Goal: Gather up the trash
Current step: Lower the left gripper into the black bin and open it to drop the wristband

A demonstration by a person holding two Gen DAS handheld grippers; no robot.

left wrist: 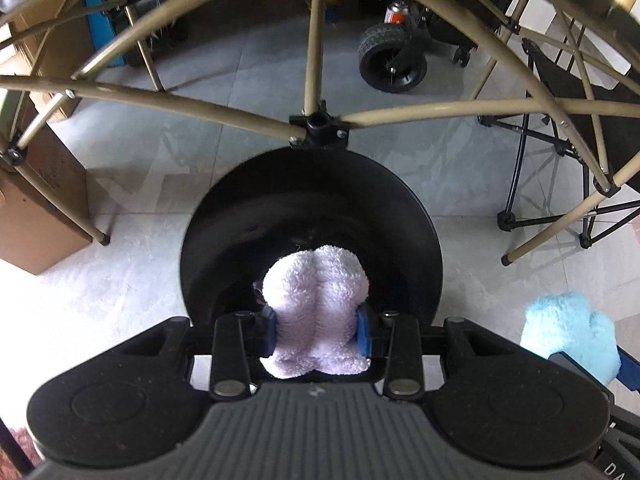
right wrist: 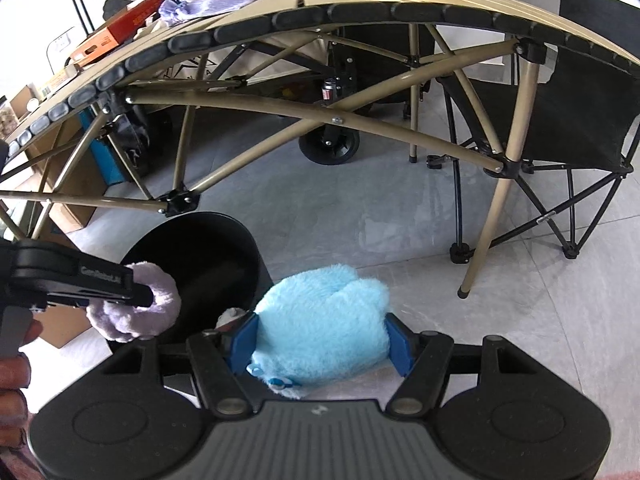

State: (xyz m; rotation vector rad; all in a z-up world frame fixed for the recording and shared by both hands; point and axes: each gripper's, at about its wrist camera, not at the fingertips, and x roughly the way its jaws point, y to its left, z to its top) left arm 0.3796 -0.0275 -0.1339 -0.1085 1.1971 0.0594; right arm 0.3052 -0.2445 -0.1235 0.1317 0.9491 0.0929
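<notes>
My left gripper (left wrist: pixel 316 330) is shut on a fluffy pale lilac cloth (left wrist: pixel 316 304) and holds it right over the mouth of a round black bin (left wrist: pixel 312 200) on the floor. From the right wrist view the same lilac cloth (right wrist: pixel 138 308) hangs at the near rim of the black bin (right wrist: pixel 200 260), with the left gripper (right wrist: pixel 144 300) reaching in from the left. My right gripper (right wrist: pixel 322 346) is shut on a fluffy light blue cloth (right wrist: pixel 320 320), held above the floor just right of the bin. That blue cloth (left wrist: pixel 568 332) also shows at the left view's right edge.
A tan folding table frame (right wrist: pixel 304 116) spans above and behind the bin, its legs (right wrist: pixel 484 240) standing on the grey tile floor. A black folding chair (right wrist: pixel 576 128) is at the right, cardboard boxes (left wrist: pixel 36 208) at the left, a wheeled cart (left wrist: pixel 392 60) behind.
</notes>
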